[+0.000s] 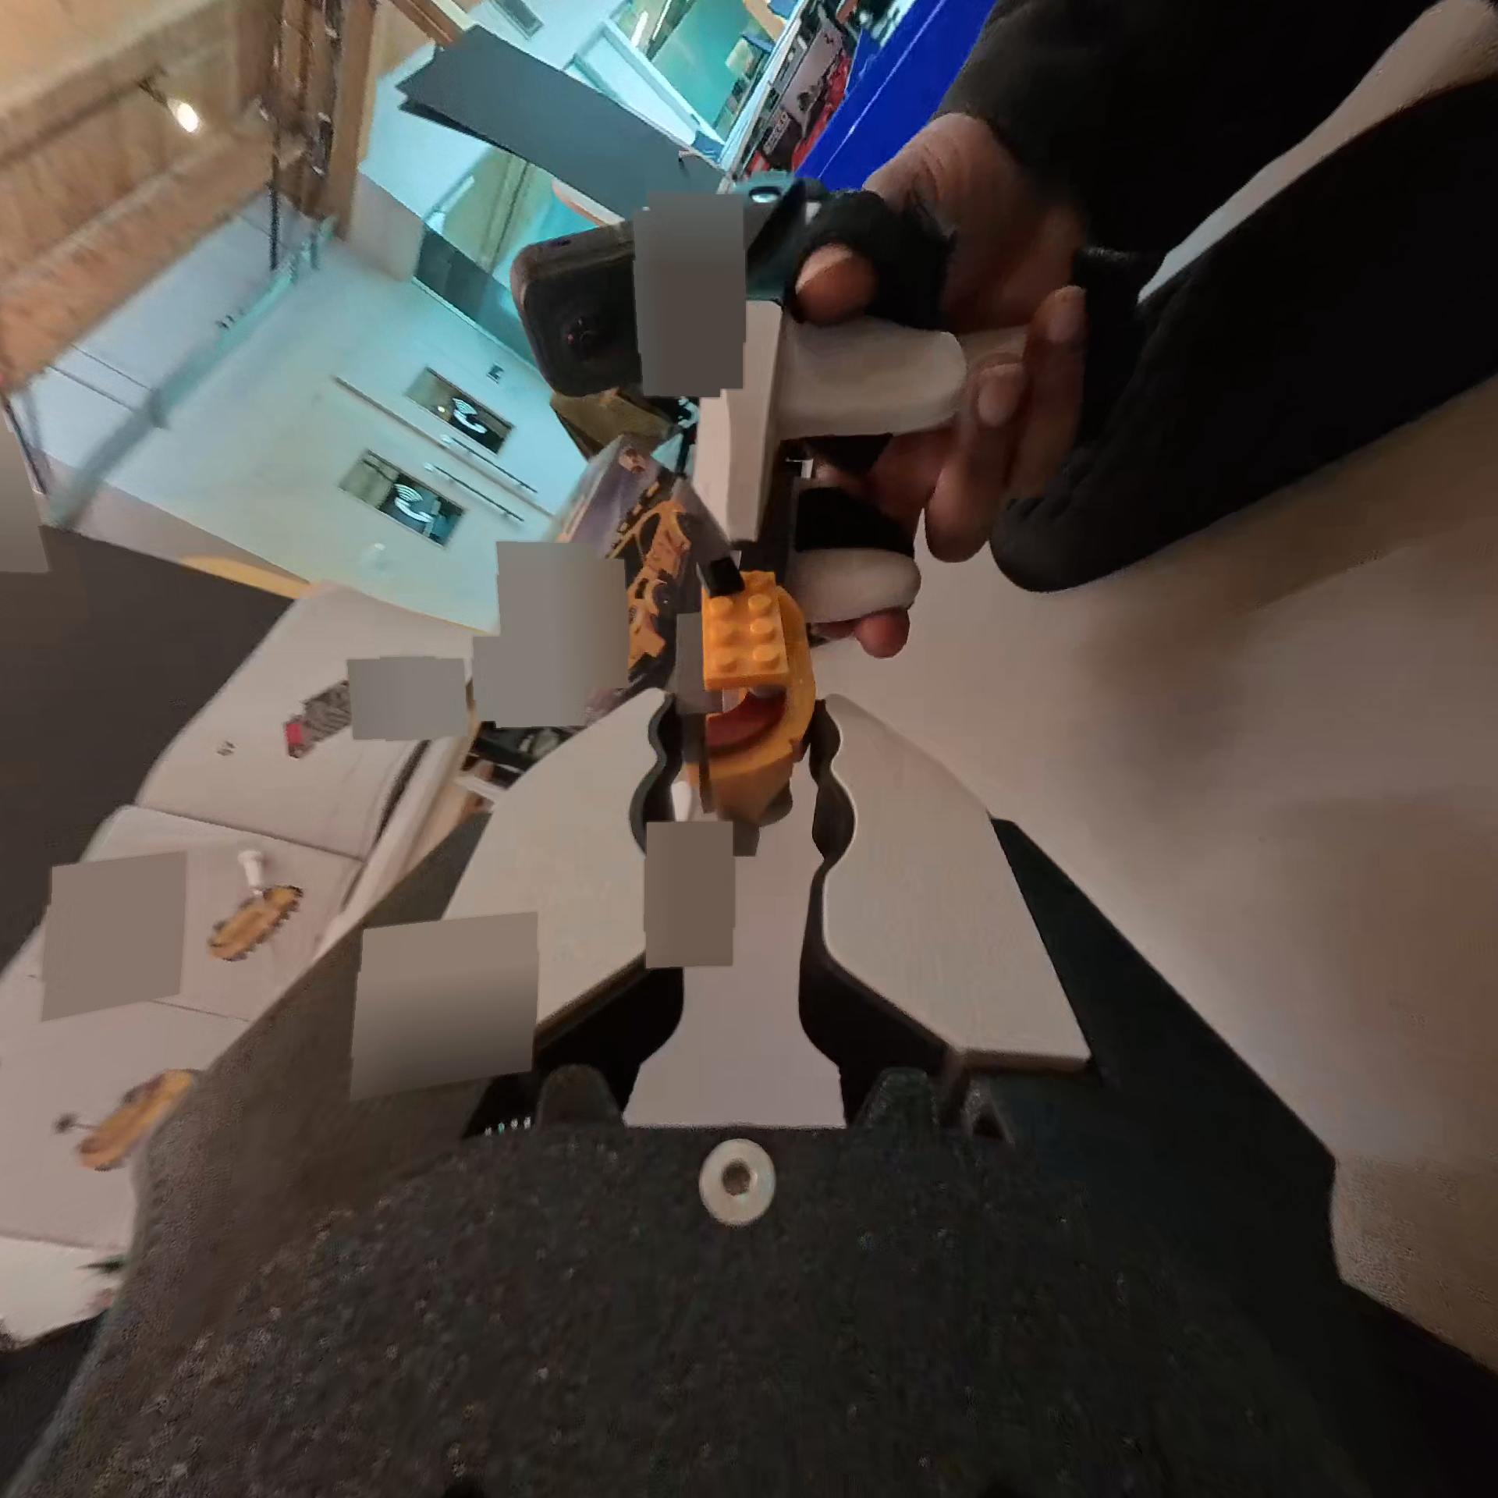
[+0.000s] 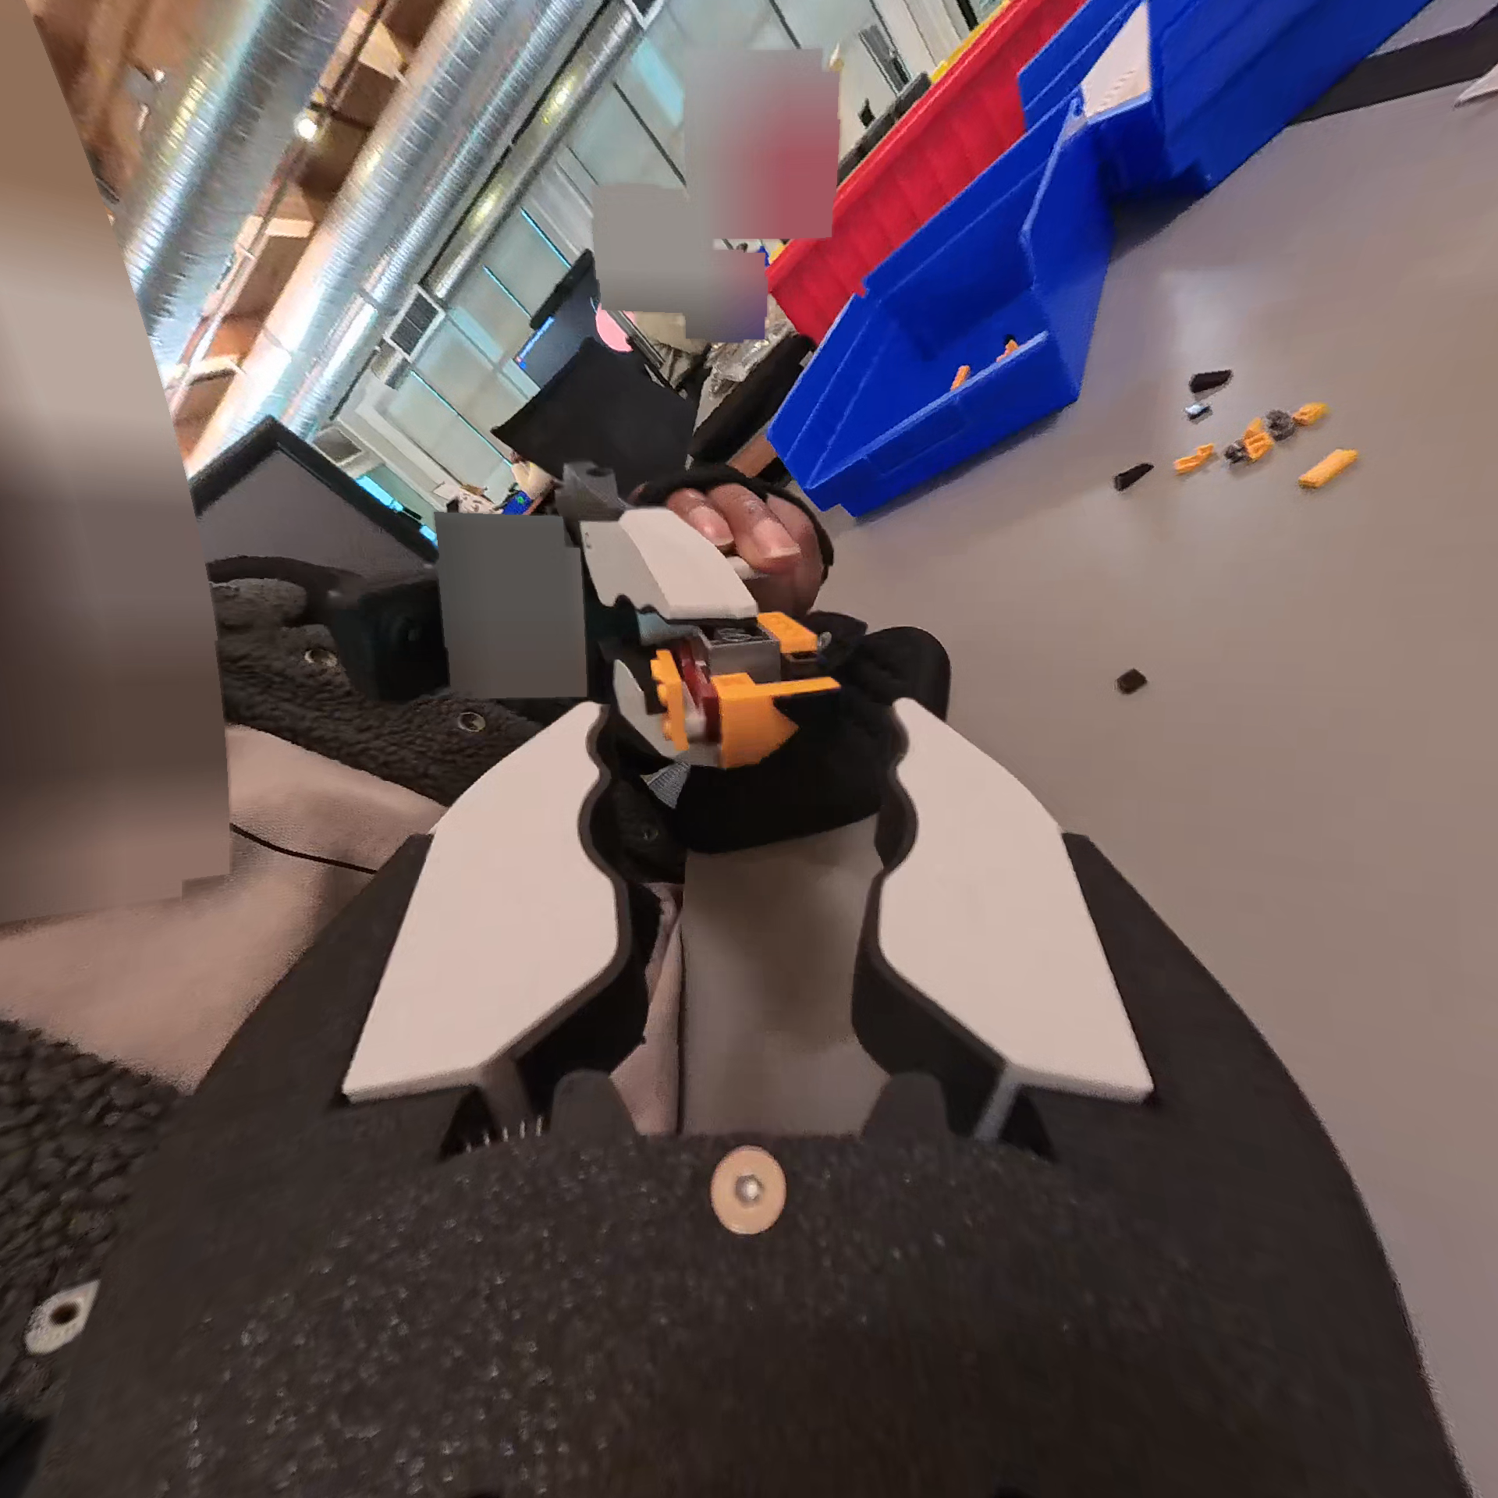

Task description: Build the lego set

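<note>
Lego assembly (image 1: 758, 713), a small half-built cluster of orange, grey and dark red bricks, is held up off the tabletop (image 2: 1216, 729), just above the centre of both wrist views. The left gripper (image 1: 746, 713) has its fingers clenched on it from both sides. The right gripper (image 2: 746, 713) faces it with its fingers spread wide and empty, and the assembly sits just past their tips, toward 12 o'clock.

Risks, judged from this pose:
- The grip seems to fall on the assembly's lower, curved orange part, so a push from the other gripper could twist it or pop it loose.
- The bricks are small and lightly joined, so a sideways squeeze might split a plate off.
- It is high above the tabletop, so a dropped part could bounce out of reach.

Materials and shapes: the bricks are hard, glossy plastic. A flat orange plate with two rows of round studs tops the cluster, a rounded orange shell sits below it, and a dark red disc-like part lies between. The fingers are smooth white shells edged with wavy black pads, on rough black speckled bodies.

Loose pieces (image 2: 1252, 442), orange and black, lie scattered on the smooth grey tabletop toward 2 o'clock in the right wrist view, near an open blue bin (image 2: 956, 365).
</note>
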The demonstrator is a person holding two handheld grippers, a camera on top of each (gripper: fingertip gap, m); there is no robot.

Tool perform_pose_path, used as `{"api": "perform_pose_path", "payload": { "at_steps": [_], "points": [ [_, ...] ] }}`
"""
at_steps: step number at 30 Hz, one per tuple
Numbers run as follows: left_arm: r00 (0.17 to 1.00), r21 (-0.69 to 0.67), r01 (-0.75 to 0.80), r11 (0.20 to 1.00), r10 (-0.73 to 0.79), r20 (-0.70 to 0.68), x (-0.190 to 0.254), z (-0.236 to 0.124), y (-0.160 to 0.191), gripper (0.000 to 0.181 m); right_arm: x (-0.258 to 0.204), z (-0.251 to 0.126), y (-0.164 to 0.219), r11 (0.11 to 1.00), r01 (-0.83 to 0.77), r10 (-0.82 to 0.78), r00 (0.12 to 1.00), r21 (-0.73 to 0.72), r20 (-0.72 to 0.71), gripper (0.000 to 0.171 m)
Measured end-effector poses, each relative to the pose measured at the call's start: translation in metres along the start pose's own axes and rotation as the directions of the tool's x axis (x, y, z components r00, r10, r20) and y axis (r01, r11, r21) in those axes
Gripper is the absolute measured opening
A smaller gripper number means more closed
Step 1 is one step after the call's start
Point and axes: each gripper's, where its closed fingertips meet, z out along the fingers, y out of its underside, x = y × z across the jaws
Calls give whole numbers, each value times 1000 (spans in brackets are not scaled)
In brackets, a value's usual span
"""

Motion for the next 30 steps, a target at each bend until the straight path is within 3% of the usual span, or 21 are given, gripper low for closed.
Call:
{"api": "perform_pose_path", "payload": {
  "at_steps": [5,20,28,30],
  "points": [
    [993,-20,-104,994,105,48,0,2,1,30,0,3,-3,999,34,-34,999,-2,1,51],
    [994,6,-52,999,51,96,-5,6,2,30,2,1,-12,987,73,-76,997,144,21,42],
    [995,45,67,997,-70,71,-6,9,3,30,3,-2,-15,984,99,-100,995,147,1,43],
    [991,49,120,992,-123,45,-8,10,3,30,5,-11,-19,966,244,-237,968,91,-80,59]
  ]
}}
